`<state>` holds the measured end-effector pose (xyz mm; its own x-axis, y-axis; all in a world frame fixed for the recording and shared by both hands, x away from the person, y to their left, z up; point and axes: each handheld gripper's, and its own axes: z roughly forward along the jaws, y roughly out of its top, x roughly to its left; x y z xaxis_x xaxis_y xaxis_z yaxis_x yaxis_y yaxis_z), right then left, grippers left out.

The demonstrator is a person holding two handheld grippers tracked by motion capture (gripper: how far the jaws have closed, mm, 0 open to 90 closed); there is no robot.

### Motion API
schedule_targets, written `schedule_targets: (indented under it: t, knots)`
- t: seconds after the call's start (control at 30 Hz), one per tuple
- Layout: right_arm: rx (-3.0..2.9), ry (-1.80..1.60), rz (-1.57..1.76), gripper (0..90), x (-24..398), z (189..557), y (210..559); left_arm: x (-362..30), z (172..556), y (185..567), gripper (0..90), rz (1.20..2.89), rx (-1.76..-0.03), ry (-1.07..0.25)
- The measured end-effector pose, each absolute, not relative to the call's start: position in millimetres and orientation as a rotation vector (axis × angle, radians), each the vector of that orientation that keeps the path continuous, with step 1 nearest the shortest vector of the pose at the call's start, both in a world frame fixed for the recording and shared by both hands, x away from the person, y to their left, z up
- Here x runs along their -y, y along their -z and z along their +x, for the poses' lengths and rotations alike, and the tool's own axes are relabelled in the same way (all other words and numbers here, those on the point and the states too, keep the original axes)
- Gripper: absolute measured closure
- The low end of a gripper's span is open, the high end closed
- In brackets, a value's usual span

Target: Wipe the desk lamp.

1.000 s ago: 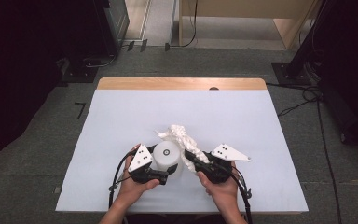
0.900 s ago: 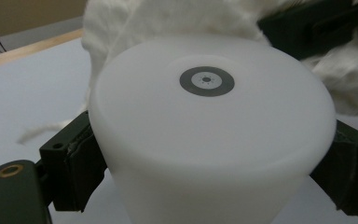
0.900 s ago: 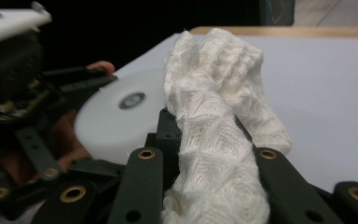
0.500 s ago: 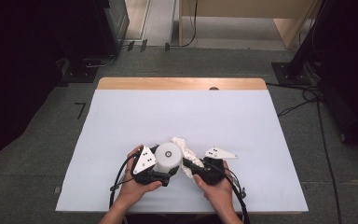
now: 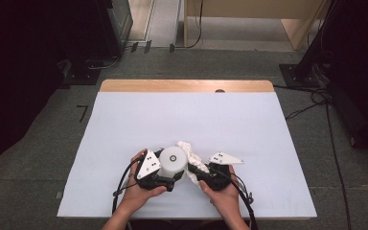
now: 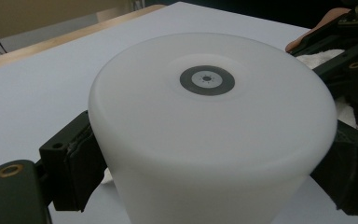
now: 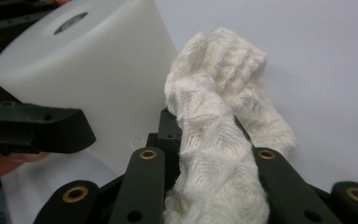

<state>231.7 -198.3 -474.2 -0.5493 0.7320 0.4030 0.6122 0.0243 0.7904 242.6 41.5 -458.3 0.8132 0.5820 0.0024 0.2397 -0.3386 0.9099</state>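
1. I hold my left hand-held gripper [image 5: 170, 179] in my left hand [image 5: 139, 191], near my edge of the desk [image 5: 124, 120].
2. Its two black jaws are squeezed on a white round container [image 5: 174, 162], one jaw on each side. In the left gripper view the container [image 6: 209, 135] is very close, and I can see its flat end with a small grey ring [image 6: 207, 80] in the middle.
3. I hold my right hand-held gripper [image 5: 197, 172] in my right hand [image 5: 223, 189], just beside the left one.
4. Its jaws are pinched tight on a white cloth [image 5: 191, 154]. In the right gripper view the cloth [image 7: 219, 154] is bunched up between the jaws and sticks out past them.
5. The cloth has a bumpy, waffle look.
6. The cloth sits right against the side of the container [image 7: 102, 79]. It looks like it is touching it.
7. The container and the cloth are both between my two hands, over the white cover of the desk.
8. The far edge of the desk shows a strip of wood [image 5: 187, 86].
9. Black cables [image 5: 122, 184] trail back from my grippers toward me.
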Motion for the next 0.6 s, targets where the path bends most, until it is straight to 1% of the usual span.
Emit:
schedule_targets:
  t: [0.13, 0.3, 0.6]
  knots:
    - [-2.143, -1.640, 1.380, 72.5, 201.5, 231.5, 460.4, -41.8, 242.7, 458.8, 8.8, 1.924, -0.614, -0.401]
    - [-2.129, -1.611, 1.280, 75.0, 199.4, 227.6, 449.4, -41.8, 242.8, 459.2, 8.7, 1.923, -0.615, -0.399]
    - [-2.174, -1.537, 1.374, 76.9, 195.6, 234.7, 479.3, -41.9, 243.0, 459.1, 8.7, 1.923, -0.614, -0.398]
